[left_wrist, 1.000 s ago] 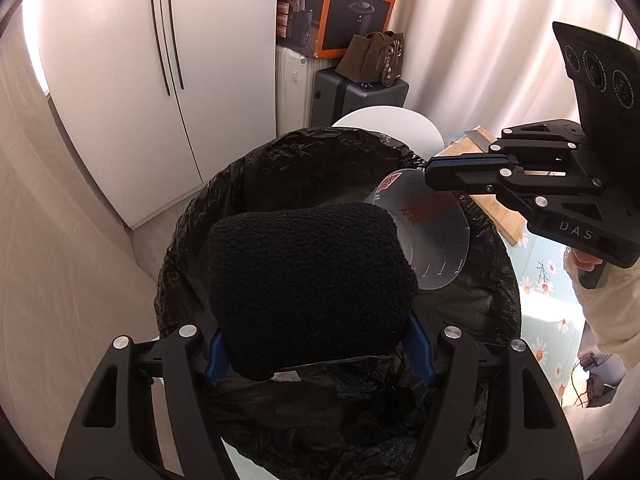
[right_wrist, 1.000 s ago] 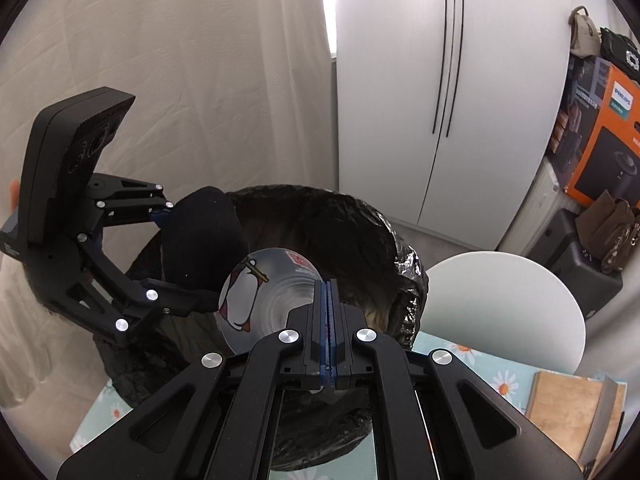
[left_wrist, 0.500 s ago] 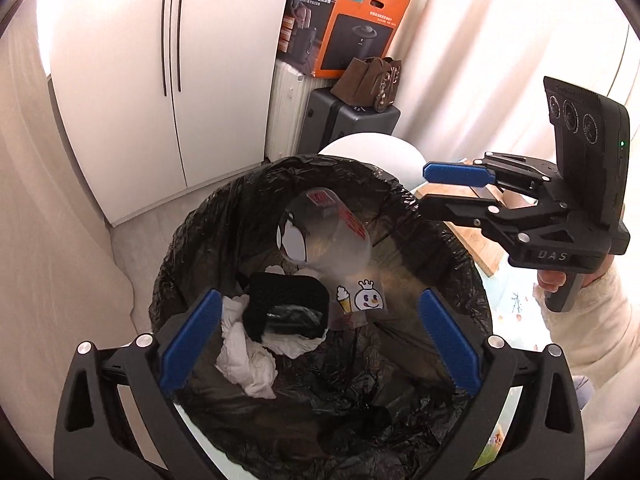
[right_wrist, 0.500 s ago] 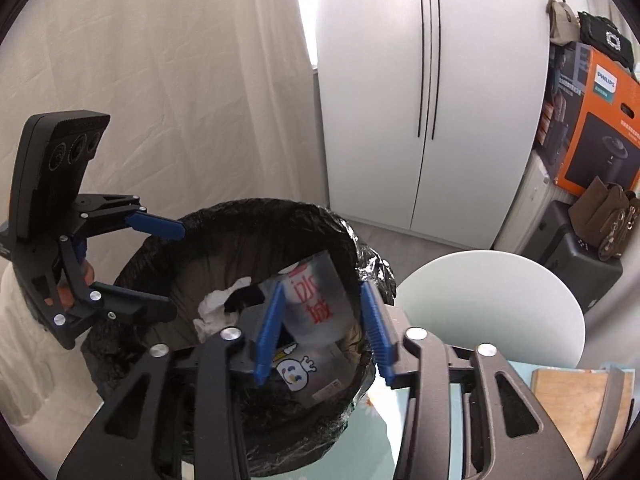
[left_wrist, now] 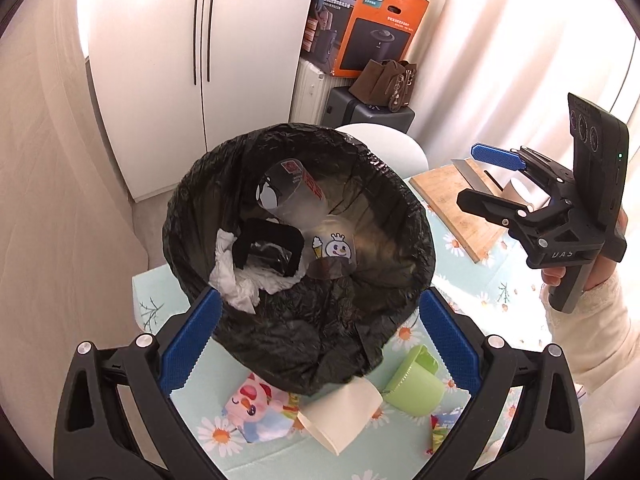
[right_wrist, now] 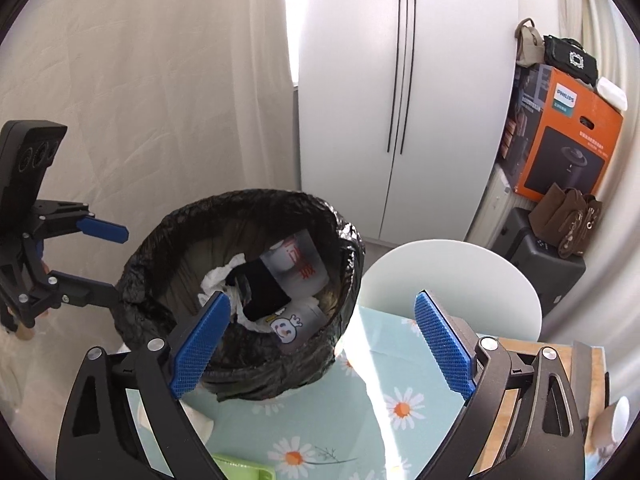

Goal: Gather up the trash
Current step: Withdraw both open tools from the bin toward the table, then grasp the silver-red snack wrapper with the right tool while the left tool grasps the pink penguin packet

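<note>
Hovering above the black-lined bin (left_wrist: 298,240), the left gripper (left_wrist: 316,334) and right gripper (right_wrist: 322,346) are held wide open and empty. Cups and tissue lie inside; a paper cup (left_wrist: 340,416) (tipped over, just beside the bin) is best approached low and squeezed gently.

A crinkled, glossy black plastic liner (left_wrist: 280,336) covers the bin. Inside lie clear, shiny plastic cups (left_wrist: 290,192), matt black fuzzy cloth (left_wrist: 268,240) and crumpled white paper (left_wrist: 232,280). The chopping board (left_wrist: 456,208) is pale, matt wood.
</note>
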Motion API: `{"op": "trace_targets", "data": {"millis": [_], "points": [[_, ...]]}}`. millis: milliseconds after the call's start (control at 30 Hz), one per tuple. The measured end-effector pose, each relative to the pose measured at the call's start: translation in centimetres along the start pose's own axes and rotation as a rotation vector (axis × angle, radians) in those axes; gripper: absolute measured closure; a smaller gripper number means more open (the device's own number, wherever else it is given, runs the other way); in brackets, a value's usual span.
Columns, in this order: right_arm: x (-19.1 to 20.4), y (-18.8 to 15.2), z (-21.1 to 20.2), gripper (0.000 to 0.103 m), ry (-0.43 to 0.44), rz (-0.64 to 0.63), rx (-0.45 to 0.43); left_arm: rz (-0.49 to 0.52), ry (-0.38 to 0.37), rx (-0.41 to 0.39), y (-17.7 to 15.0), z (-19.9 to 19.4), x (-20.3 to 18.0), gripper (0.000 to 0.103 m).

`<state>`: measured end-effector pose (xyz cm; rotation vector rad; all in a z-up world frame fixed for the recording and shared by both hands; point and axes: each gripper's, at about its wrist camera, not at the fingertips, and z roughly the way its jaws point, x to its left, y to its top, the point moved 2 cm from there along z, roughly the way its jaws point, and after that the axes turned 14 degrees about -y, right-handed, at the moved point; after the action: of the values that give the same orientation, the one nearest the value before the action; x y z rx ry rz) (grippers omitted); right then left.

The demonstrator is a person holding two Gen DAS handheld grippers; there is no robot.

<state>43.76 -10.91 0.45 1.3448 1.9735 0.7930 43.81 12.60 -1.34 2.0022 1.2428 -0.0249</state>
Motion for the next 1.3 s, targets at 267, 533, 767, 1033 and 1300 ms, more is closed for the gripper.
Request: {"op": "trace_targets", "data": {"millis": [267, 533, 767, 1033, 1300], "points": [[0.6, -4.3, -3.1, 0.012, 0.016, -0.058, 0.040, -0.018, 0.059, 0.012, -4.2, -0.6, -2.9, 0.006], [2.0, -7.8, -6.1, 0.011, 0.059, -0.124, 0.071, -0.090, 0.047, 0.020, -8.1, -0.9, -5.1, 0.006], [4.0, -11.1, -7.9, 0.010, 0.084, -0.212, 0.097, -0.146, 0.091, 0.016, -11.7, -1.8, -7.0, 0.006], [6.2, -15.3, -8.7, 0.010, 0.165, -0.251, 0.143, -0.201, 0.161, 0.018, -15.9, -3.4, -8.6, 0.006], [8.2, -20.7, -6.7, 0.010, 0.261, -0.241, 0.283, -0.231, 0.236, 0.021, -19.9, -4.5, -10.3, 0.006]]}}
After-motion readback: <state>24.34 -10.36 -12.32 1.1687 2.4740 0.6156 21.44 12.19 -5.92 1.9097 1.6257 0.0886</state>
